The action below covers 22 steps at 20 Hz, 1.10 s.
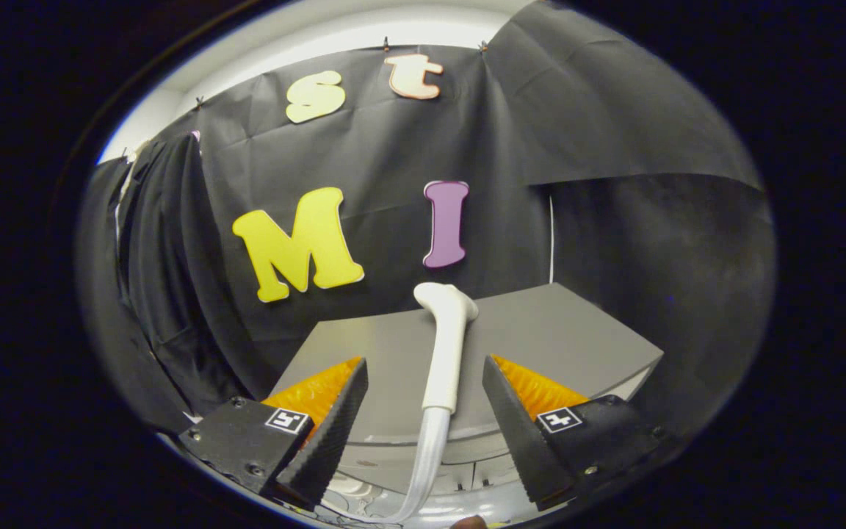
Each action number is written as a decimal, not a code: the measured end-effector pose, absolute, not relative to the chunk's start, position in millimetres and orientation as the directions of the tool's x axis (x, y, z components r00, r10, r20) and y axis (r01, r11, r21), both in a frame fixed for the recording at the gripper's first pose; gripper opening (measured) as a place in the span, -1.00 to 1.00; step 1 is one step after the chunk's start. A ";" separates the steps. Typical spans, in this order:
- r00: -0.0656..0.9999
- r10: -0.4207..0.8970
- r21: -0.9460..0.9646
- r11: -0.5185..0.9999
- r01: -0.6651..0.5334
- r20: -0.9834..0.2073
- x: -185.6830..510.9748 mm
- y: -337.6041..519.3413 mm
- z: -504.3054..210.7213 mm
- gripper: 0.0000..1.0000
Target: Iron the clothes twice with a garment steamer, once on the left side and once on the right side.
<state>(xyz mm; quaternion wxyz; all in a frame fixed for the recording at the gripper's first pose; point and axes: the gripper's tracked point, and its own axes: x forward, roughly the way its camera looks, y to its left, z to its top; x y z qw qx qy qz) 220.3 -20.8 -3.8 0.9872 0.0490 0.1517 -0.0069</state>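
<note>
The hand-held gripper (423,411) is open around the steamer (443,345) above the table (577,338), so no ironing looks started.

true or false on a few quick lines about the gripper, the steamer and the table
1. The gripper is open. True.
2. Both fingers press on the steamer handle. False: it stands between them with gaps on both sides.
3. The steamer head is white. True.
4. The hose runs up from the head. False: it drops down below the handle.
5. A grey table lies beyond the fingers. True.
</note>
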 end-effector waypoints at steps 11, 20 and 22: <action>0.870 0.007 0.099 0.994 0.049 -0.493 328.9 -44.2 -50.0 0.82; 0.811 -0.015 0.127 0.986 0.110 -0.585 355.1 -51.5 -78.7 0.37; 0.805 0.009 0.138 0.986 0.091 -0.594 354.3 -46.9 -77.1 0.27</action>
